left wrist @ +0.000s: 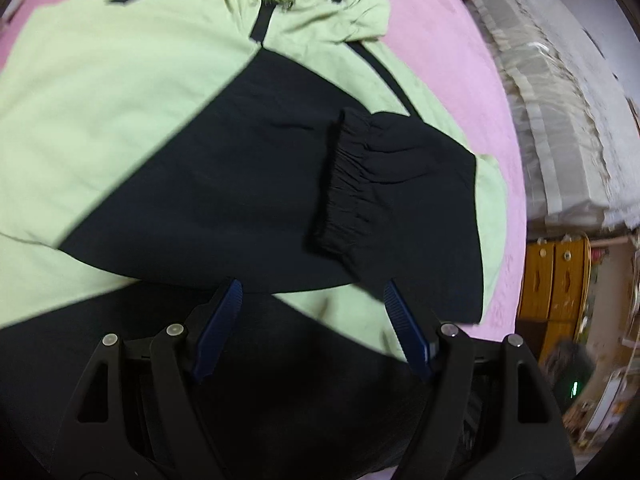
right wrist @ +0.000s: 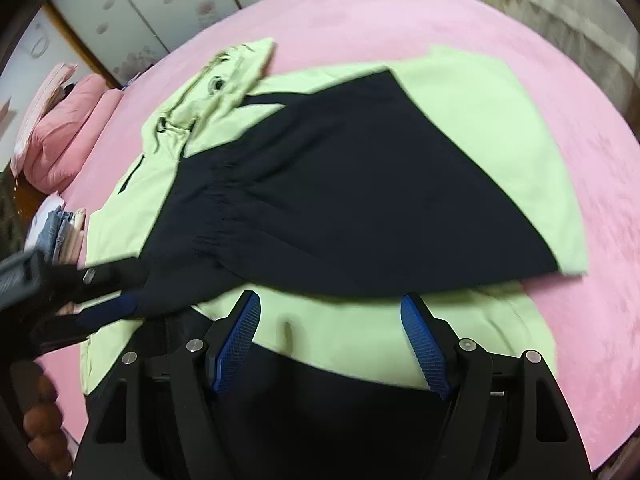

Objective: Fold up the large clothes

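1. Pink bedspread under everything, fuzzy, covers whole bed top.
2. One jacket, pale green w/ black panels, lying flat mid-bed; hood bunched at far end.
3. Two black sleeves folded in across jacket body; one elastic cuff gathered, resting on black panel. Second cuff seen in right wrist view as ruched band, left of centre.
4. Two grippers. Left gripper: blue pads spread wide, nothing between, hovering over jacket's near part. Also visible at left edge of right wrist view, blurred.
5. Right gripper: pads spread apart too, empty, above green strip near jacket hem.
6. One hand glimpsed lower-left in right wrist view, fingers only.
7. Room, L to R in right wrist view: pink pillows stacked, small pile of folded clothes incl. denim, floral-print wardrobe doors behind.
8. Left wrist view, right side: whitish bedding heap, yellow wood cabinet w/ two doors below it.
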{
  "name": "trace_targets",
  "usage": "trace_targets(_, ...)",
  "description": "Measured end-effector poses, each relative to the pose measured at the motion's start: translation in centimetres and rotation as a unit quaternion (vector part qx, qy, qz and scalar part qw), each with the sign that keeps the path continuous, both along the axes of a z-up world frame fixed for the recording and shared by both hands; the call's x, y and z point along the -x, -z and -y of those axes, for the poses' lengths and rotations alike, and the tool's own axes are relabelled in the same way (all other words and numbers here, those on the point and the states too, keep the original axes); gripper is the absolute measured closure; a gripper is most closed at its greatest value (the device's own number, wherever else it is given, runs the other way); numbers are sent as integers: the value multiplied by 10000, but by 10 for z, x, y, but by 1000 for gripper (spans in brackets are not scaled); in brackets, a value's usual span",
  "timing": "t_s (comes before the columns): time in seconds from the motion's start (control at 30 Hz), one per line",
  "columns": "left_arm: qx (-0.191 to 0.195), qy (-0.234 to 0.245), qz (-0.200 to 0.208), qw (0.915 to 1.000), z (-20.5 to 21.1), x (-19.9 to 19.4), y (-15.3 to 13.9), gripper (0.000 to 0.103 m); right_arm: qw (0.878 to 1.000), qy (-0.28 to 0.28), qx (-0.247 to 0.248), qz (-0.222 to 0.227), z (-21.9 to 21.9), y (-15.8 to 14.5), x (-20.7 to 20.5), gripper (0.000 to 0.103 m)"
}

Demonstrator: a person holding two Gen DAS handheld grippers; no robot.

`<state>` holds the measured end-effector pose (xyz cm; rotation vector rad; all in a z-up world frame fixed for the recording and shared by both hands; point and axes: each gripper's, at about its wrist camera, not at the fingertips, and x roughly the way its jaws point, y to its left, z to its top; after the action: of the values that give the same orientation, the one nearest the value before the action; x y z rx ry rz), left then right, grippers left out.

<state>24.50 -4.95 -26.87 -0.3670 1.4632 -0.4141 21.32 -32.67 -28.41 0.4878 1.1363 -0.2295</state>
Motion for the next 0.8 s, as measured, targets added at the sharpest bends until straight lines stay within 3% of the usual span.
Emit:
trace_targets(0.2,-8,-772,-149,9969,32,0,21,32,9999,-56,-120,-63,44,0,45,27)
trace_targets(0.3,-258,-910,-57,9955,47,-2,24,39,9996,-244,-150,-30,63,-4,63,24)
trace_targets(0.47,20,-1270,-97,9919,63,-7,31,48,9966,-744,341,-78,80,-8,79,20)
trace_targets(0.6,-354,-1506,-16,9880,77,-14,35,73,9965,-786,270,-115,99,1,87,19)
trace_targets(0.63,-405,-1597,63,9863,80,-15,33,75,9969,-746,227,-110,106,4,90,19)
trace_targets(0.8,-146,-1861,609,9805,95,-18,7,93,9983,-571,20,82,125,21,91,19)
